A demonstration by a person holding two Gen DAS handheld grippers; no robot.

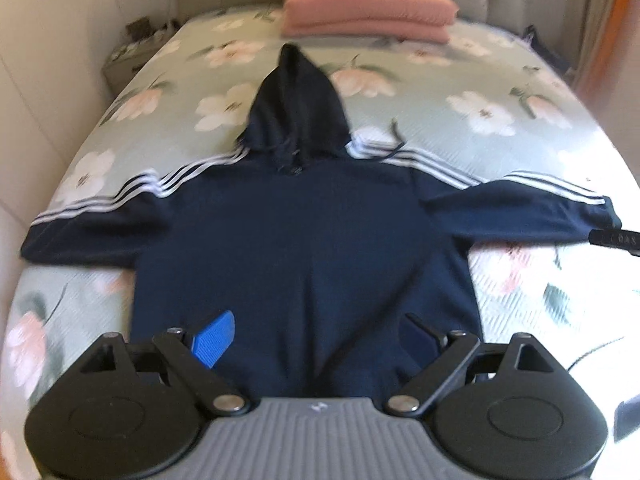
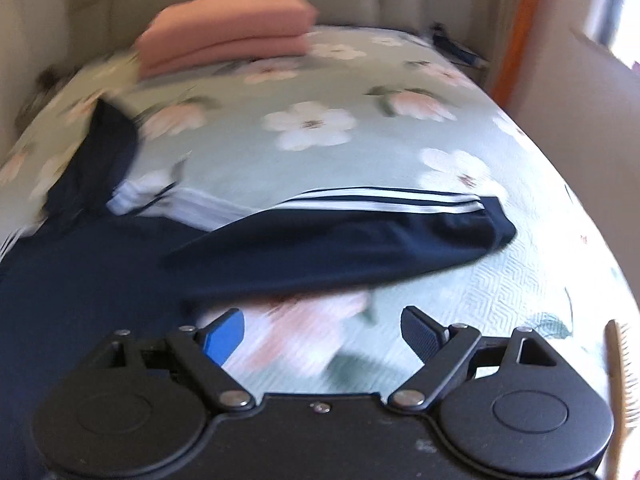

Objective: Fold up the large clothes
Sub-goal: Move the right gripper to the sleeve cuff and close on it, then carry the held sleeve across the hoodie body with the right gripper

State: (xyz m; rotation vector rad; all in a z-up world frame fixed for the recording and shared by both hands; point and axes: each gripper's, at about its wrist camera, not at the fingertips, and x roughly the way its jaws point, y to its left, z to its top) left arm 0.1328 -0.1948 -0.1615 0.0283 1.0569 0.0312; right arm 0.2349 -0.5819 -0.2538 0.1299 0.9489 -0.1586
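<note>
Navy cotton hoodie w/ white-striped sleeves (image 1: 304, 240) lies flat on the floral green bedspread (image 1: 460, 92), hood toward frame top, sleeves spread left-right. Left gripper (image 1: 316, 336) sits over the hem at bottom centre, jaws wide apart, nothing held. Right gripper (image 2: 320, 330) also wide open, empty, over bare quilt; the right sleeve (image 2: 360, 232) lies crosswise just above it, cuff at right w/ free room beyond. Right hand looks nearer that sleeve. Folded pink blanket (image 1: 368, 4) well apart at top.

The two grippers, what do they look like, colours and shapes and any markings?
The left gripper has black linkage arms with silver pivot bolts, two round black discs, and a ribbed grey body bearing a small white logo. One of its fingers is bright blue, the other dark. The right gripper matches, except its body is black and scuffed. No cables or sleeves show.
</note>
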